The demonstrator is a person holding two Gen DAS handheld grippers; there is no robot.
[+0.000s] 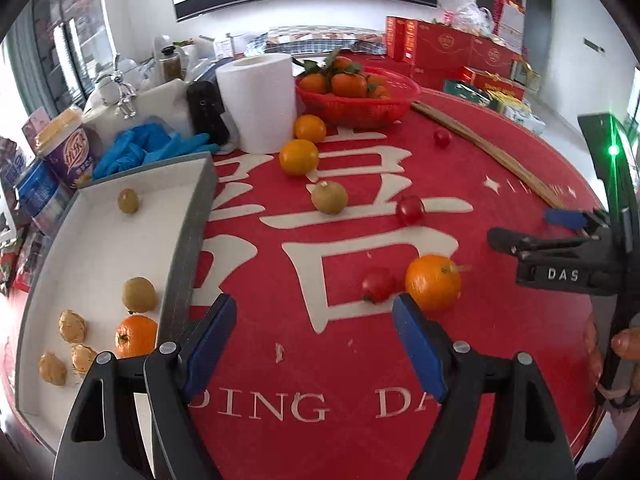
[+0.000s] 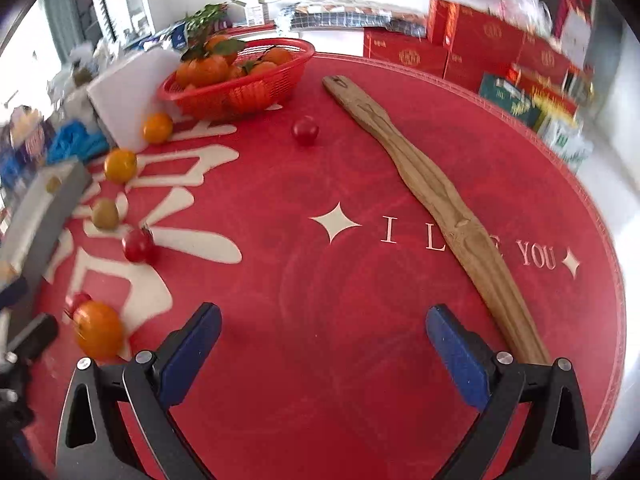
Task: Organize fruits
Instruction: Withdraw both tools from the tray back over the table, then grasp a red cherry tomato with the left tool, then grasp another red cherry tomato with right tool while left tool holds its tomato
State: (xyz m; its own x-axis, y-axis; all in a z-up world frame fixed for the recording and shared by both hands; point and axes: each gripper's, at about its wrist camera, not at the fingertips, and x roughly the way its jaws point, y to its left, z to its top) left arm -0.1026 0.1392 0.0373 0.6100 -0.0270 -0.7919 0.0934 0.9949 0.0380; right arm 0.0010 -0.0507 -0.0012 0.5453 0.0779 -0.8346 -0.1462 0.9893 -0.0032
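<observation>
Blue-padded jaws of the left gripper (image 1: 314, 344) stood spread and empty over the red mat (image 1: 360, 380), aimed toward the nearest orange (image 1: 433, 282), probably the next pick. Right gripper (image 2: 324, 356) likewise gaped, holding nothing. Beside them, the grey tray (image 1: 188, 240) already held sorted fruit and walnuts (image 1: 72, 326).

The red mat (image 2: 360, 200) read "I LOVE YOU", partly hidden; the right gripper (image 1: 560, 236) bore "DAS".
</observation>
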